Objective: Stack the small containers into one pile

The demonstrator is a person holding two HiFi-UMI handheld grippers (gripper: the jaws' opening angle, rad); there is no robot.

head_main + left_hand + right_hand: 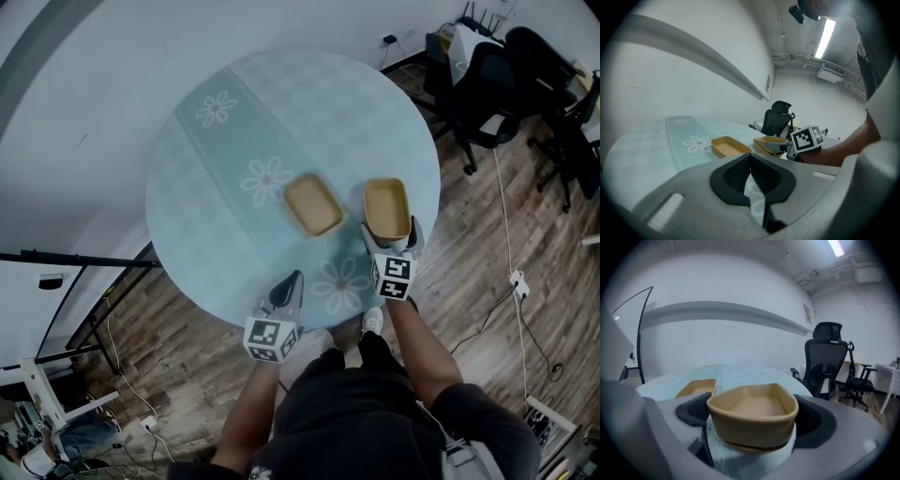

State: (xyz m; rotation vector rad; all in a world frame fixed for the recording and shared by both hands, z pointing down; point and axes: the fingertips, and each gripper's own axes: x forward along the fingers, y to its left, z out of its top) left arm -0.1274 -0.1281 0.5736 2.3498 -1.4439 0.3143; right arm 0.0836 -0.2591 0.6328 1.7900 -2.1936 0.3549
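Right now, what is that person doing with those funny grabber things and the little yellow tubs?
A person is standing at a round table with a grabber in each hand, stacking small tubs. The right gripper has its jaws squeezed onto one tan container at the near right side of the table. The other tan container sits by itself on the flowery cloth just to the left, not stacked yet. The left gripper is closed, holds nothing and hangs over the near edge.
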